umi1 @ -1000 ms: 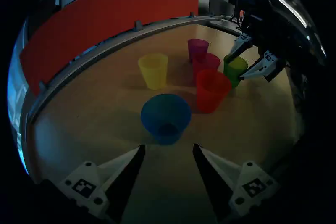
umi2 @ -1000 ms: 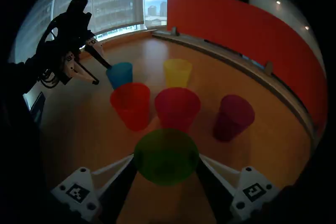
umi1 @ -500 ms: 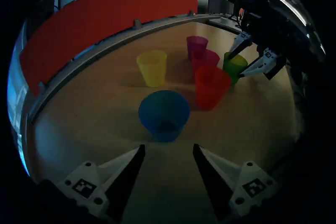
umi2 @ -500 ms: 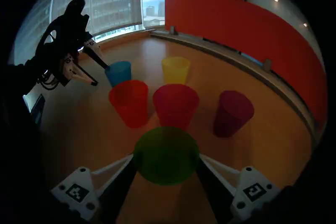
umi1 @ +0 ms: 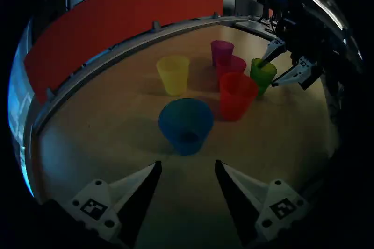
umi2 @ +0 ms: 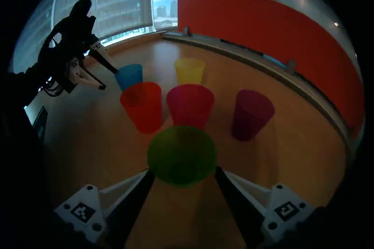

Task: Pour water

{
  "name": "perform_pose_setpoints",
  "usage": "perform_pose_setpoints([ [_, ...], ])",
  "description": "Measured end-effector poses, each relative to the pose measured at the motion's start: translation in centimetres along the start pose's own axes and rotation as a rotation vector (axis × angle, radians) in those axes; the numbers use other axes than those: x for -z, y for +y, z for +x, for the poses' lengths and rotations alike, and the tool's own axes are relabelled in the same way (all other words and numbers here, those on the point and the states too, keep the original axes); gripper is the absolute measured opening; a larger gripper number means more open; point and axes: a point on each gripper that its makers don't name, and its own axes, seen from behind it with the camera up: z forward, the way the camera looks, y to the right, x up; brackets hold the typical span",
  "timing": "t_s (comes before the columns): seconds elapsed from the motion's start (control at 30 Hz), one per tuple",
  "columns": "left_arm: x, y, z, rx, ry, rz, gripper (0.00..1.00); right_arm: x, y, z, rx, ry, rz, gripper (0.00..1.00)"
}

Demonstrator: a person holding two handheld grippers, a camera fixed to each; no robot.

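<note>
Six plastic cups stand on a wooden table (umi1: 107, 118). In the left gripper view the blue cup (umi1: 186, 125) sits a short way ahead of my open left gripper (umi1: 187, 165), with nothing between its fingers. Behind it are yellow (umi1: 173, 74), orange-red (umi1: 237, 96), crimson (umi1: 230, 66), purple (umi1: 221, 51) and green (umi1: 262, 76) cups. The right gripper (umi1: 279, 67) shows at the green cup, its fingers spread. In the right gripper view the green cup (umi2: 182, 155) stands just ahead of my open right gripper (umi2: 183, 172). The left gripper (umi2: 110, 80) is beside the blue cup (umi2: 129, 76).
A long red partition (umi1: 117, 20) with a grey rail runs along the table's far edge. Windows (umi2: 121, 1) lie behind the person's dark arm (umi2: 65, 48) holding the left gripper. Bare tabletop surrounds the cluster of cups.
In the right gripper view the green cup has drifted up, from between the fingers to just ahead of their tips. In the left gripper view the cups shifted only slightly.
</note>
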Motion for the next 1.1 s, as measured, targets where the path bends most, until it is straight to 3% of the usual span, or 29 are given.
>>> perform_pose_setpoints([
  [0.6, 2.5, 1.5, -1.9, 0.059, 0.040, 0.050, 0.84, 5.1, -0.5, -2.4, -0.046, 0.039, -0.070, 1.00],
  [0.8, 3.1, 1.3, -1.9, 0.078, 0.059, 0.084, 0.84, 6.3, -0.3, -2.3, -0.059, 0.065, -0.105, 1.00],
  [1.1, 4.3, 0.6, -0.3, 0.134, 0.160, 0.165, 0.84, 8.4, 1.4, -0.8, -0.125, 0.160, -0.205, 1.00],
])
